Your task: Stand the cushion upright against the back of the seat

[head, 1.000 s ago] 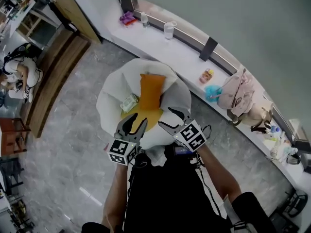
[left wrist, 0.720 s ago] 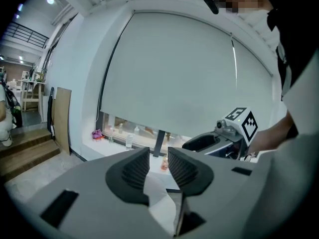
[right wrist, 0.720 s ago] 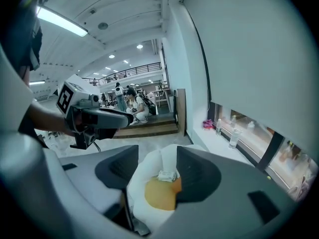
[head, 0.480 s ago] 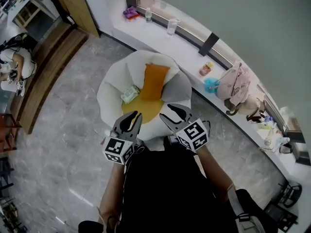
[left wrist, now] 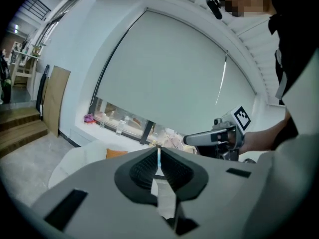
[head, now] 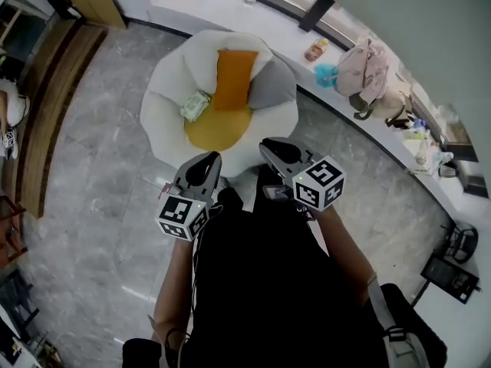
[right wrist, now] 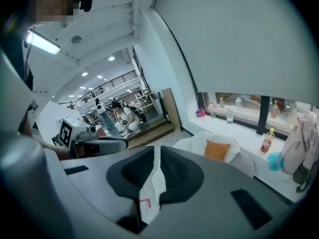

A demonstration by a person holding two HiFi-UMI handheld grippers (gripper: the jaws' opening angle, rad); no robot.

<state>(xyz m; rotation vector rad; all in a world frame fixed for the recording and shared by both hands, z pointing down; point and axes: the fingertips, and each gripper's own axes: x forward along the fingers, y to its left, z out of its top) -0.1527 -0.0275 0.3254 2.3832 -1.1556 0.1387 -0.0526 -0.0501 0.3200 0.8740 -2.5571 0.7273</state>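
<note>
While L tongs (head: 209, 158) & R tongs (head: 267, 143) are finishing closing, pressed together w/ nothing between, orange cushion (head: 234, 79) is standing upright against white armchair (head: 165, 113) back, well apart

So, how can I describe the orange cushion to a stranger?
Find the round white armchair on the grey floor. The orange cushion stands against its back, above the yellow seat pad. Unlike the grey cushion beside it, it is bright orange.

cushion (head: 234, 79) is coloured orange | chair (head: 165, 102) is coloured white | seat pad (head: 219, 129) is coloured yellow | second cushion (head: 270, 92) is coloured grey | floor (head: 92, 205) is patterned in grey marble veining
</note>
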